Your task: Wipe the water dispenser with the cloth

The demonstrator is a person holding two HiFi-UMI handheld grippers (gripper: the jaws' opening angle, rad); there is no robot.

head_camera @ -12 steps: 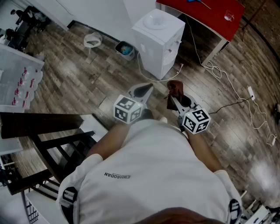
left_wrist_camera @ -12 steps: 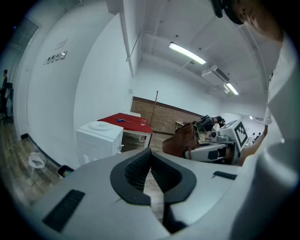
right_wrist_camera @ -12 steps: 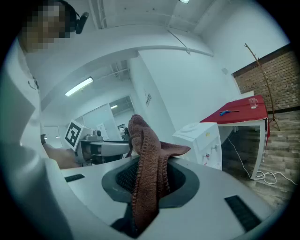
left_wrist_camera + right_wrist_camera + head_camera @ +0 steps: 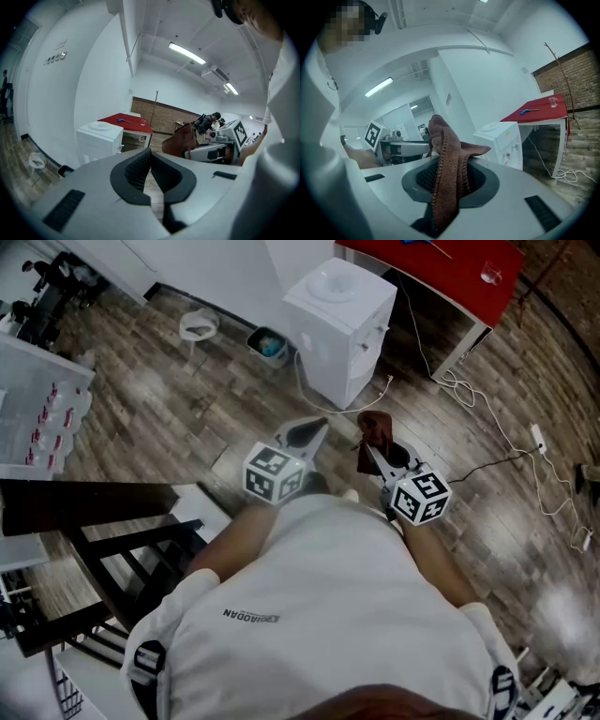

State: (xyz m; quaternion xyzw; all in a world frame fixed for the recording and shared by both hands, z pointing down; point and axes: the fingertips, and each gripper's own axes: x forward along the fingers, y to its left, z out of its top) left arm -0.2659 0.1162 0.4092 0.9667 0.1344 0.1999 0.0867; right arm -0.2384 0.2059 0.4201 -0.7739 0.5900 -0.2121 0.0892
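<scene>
A white water dispenser (image 4: 337, 320) stands on the wooden floor by the wall, ahead of me; it also shows in the left gripper view (image 4: 99, 139) and the right gripper view (image 4: 501, 140). My right gripper (image 4: 373, 448) is shut on a brown cloth (image 4: 375, 430), which bunches up out of the jaws (image 4: 446, 168). My left gripper (image 4: 316, 430) is shut with nothing in it, its pads (image 4: 151, 169) meeting. Both grippers are held close to my chest, well short of the dispenser.
A red table (image 4: 450, 268) stands right of the dispenser, with white cables (image 4: 506, 442) trailing over the floor. A small bin (image 4: 269, 345) and a white stand (image 4: 198, 329) sit left of the dispenser. A dark chair (image 4: 112, 549) is at my left.
</scene>
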